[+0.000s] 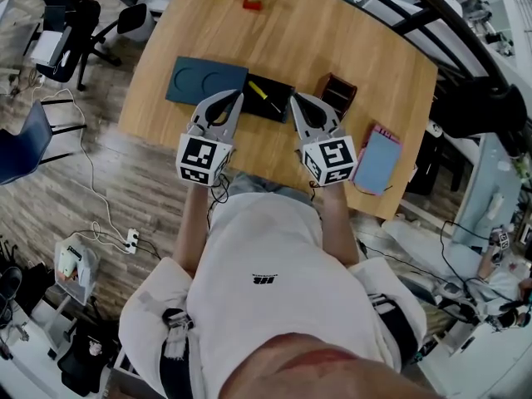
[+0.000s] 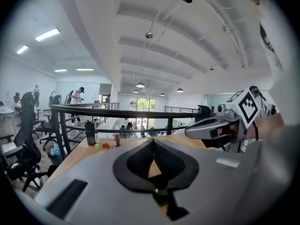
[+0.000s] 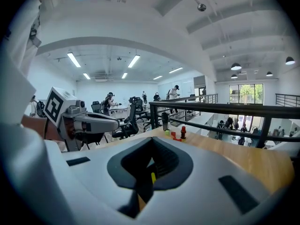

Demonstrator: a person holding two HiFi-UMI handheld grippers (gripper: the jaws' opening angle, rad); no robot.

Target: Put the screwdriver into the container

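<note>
My left gripper (image 1: 238, 100) and right gripper (image 1: 294, 100) are each pressed together and empty, held over the near part of the light wooden surface (image 1: 332, 40). Between their tips, the yellow-handled screwdriver (image 1: 258, 90) lies inside the black rectangular open container (image 1: 281, 94).

Teal tray (image 1: 205, 81), brown box (image 1: 339, 92) and notebook (image 1: 378, 160) share the table (image 1: 332, 32).
</note>
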